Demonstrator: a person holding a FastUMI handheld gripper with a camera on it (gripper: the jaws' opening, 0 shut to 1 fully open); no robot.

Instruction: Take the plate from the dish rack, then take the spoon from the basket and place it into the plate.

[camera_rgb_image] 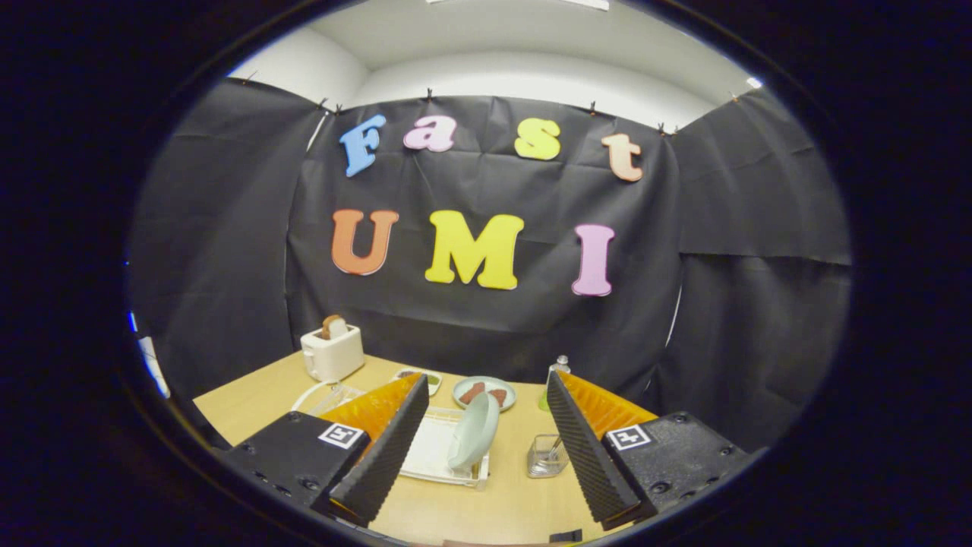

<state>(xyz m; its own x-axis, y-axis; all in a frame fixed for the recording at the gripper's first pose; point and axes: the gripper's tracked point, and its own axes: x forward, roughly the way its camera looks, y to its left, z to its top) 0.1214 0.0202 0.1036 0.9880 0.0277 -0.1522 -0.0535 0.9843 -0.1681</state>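
Observation:
A pale green plate (477,430) stands on edge in the clear dish rack (439,456) on the wooden table, between my two fingers and a little beyond them. To the right of the rack, close to my right finger, a small clear basket (547,456) holds a spoon (556,448) leaning upright. My gripper (482,497) hangs above the table's near side, open wide with nothing between its fingers.
At the back left stands a white toaster (332,353) with bread in its slot. Behind the rack lie a small dish (425,377) and a round plate with brownish food (484,393). A clear bottle (557,372) stands at the back right. Bare wooden table (471,513) lies nearest me.

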